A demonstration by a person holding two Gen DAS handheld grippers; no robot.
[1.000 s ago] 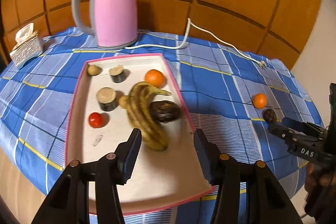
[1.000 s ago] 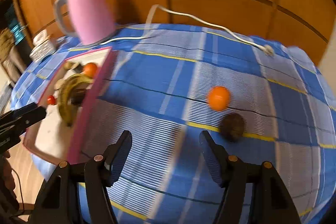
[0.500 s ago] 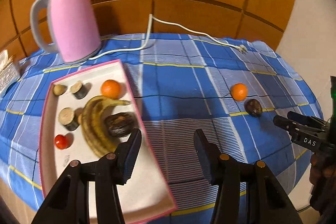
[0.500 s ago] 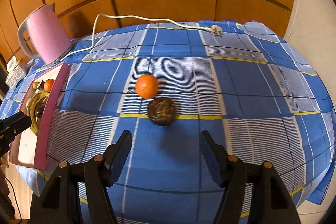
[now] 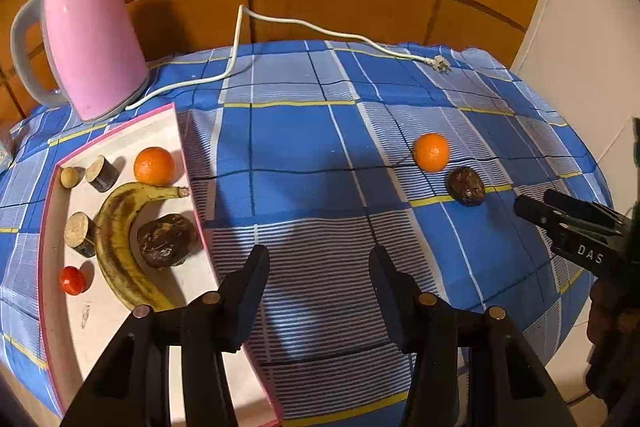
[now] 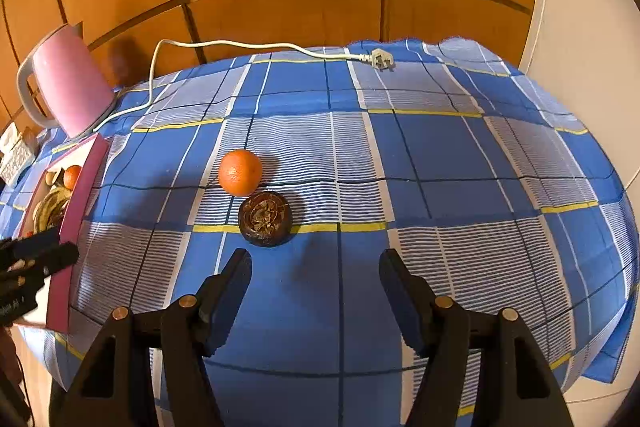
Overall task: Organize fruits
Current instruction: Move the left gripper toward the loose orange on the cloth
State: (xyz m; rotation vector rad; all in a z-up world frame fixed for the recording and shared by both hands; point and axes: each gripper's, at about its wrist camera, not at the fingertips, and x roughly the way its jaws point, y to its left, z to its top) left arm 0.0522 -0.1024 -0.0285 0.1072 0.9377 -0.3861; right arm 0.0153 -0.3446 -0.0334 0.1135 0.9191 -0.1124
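Note:
An orange [image 6: 240,172] and a dark brown wrinkled fruit [image 6: 265,219] lie side by side on the blue checked cloth [image 6: 420,155]. My right gripper [image 6: 315,265] hovers just in front of them, open and empty, the brown fruit near its left finger. In the left wrist view the same orange [image 5: 431,152] and brown fruit [image 5: 466,185] sit to the right. My left gripper [image 5: 319,269] is open and empty over the cloth beside the pink-rimmed tray [image 5: 176,131]. The tray holds a banana [image 5: 116,239], an orange [image 5: 154,166], a dark fruit [image 5: 166,241] and a small red fruit [image 5: 72,279].
A pink kettle [image 5: 90,39] stands at the back left, its white cord [image 5: 304,27] trailing across the cloth to a plug [image 6: 382,59]. Several small wood-like cylinders [image 5: 80,233] lie in the tray. Wooden panels back the table; a white wall is on the right.
Both views have swung to the right. The tray slid to the left edge of the left wrist view. The orange and brown fruit came to just ahead of my right gripper.

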